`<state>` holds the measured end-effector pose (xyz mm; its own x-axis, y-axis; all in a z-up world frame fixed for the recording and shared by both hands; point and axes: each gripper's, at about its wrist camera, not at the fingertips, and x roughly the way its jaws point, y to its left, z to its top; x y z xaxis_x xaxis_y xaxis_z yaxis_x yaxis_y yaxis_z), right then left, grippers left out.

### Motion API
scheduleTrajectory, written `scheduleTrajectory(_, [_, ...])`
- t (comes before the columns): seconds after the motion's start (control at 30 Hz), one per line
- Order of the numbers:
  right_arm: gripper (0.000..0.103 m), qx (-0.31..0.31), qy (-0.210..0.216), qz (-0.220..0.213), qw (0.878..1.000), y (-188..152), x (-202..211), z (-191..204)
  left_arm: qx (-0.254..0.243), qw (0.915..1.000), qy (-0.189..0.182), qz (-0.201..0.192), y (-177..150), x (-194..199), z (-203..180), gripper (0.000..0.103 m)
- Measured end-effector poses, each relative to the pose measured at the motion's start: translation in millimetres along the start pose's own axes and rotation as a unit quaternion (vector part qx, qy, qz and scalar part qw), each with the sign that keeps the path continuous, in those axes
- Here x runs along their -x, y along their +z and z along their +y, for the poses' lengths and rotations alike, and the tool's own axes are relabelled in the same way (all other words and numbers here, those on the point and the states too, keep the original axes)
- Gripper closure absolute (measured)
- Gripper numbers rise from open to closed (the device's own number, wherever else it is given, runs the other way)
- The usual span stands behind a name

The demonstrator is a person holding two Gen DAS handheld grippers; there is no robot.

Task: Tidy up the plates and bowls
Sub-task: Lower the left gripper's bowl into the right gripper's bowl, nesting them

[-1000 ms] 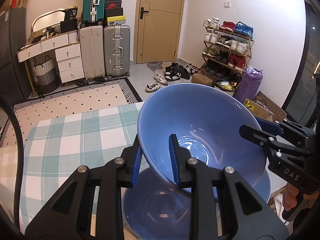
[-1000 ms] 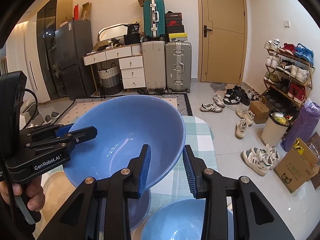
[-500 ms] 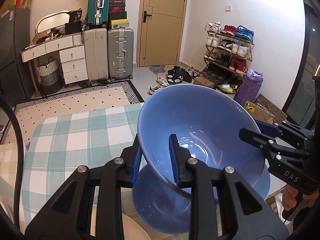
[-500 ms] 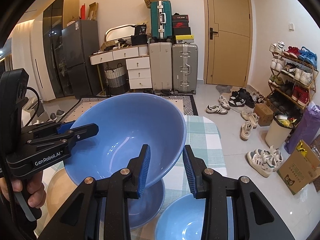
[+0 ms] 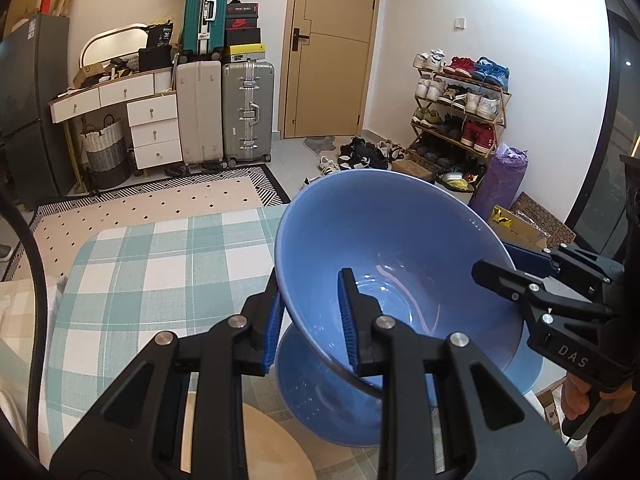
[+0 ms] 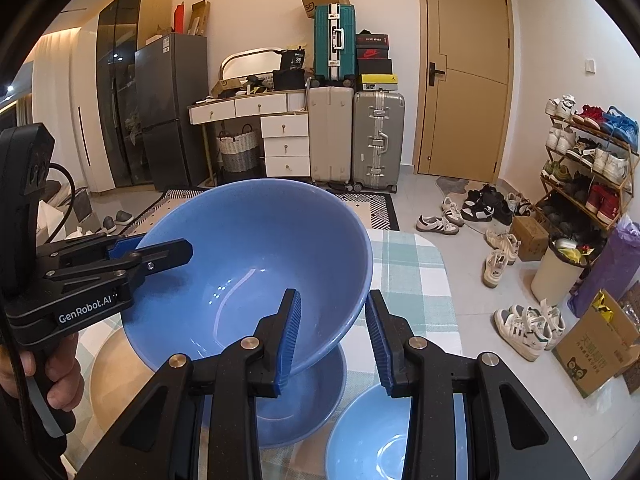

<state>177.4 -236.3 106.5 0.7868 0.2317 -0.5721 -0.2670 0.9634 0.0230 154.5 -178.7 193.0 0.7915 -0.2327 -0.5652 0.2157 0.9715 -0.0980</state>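
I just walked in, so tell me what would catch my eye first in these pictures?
A big blue bowl held in the air over the checked tablecloth, with the left gripper and the right gripper each clamped on its rim from opposite sides. Another blue bowl sits right beneath it.

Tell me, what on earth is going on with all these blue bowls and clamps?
A person is tidying dishes using a handheld gripper in each hand. Both the left gripper and the right gripper pinch opposite sides of one large blue bowl's rim, holding it in the air above a second blue bowl on the checked tablecloth. A smaller blue bowl sits beside that one. It looks ready for stacking.
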Motion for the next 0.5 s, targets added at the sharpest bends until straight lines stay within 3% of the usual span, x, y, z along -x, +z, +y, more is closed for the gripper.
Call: scheduleTrajectory(0.5, [0.068, 0.009, 0.002, 0.024, 1.0, -22.6, -22.0, 4.3, 0.001, 0.9997, 0.009, 0.025, -37.0, -26.3, 8.1, 0.081])
